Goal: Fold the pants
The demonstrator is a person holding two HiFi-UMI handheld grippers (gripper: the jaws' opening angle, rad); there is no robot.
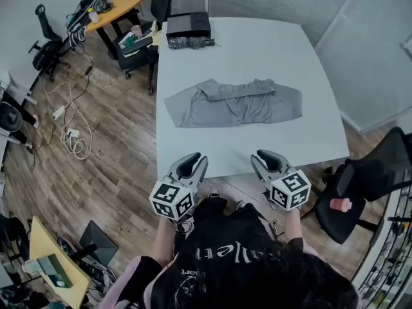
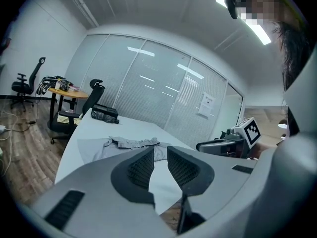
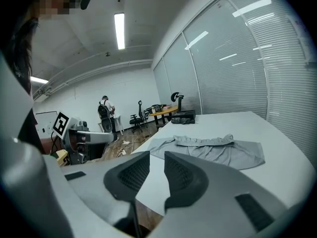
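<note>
Closest in, just past the person's dark top (image 1: 238, 262), the left hand-held gripper (image 1: 193, 161) and the right hand-held gripper (image 1: 266, 158) hang side by side on the near side of the pants (image 1: 235, 103). Both are at the edge of the white surface (image 1: 257, 50) and well short of the cloth. Each one's own view shows its jaws at a narrow gap with nothing between them.

The grey pants lie flat across the middle of the surface as one wide band, with a puckered ridge along their far edge. Whether they are already doubled over I cannot tell.

The step in hand looks like the reach-in for a fold. The jaws likely need to open wider before they meet the pants. Each should then pinch one near corner, left and right matched, taking every layer. Lifting both corners evenly should keep the crease straight and stop the cloth dragging toward the black box (image 1: 188, 26) beyond the pants.
</note>
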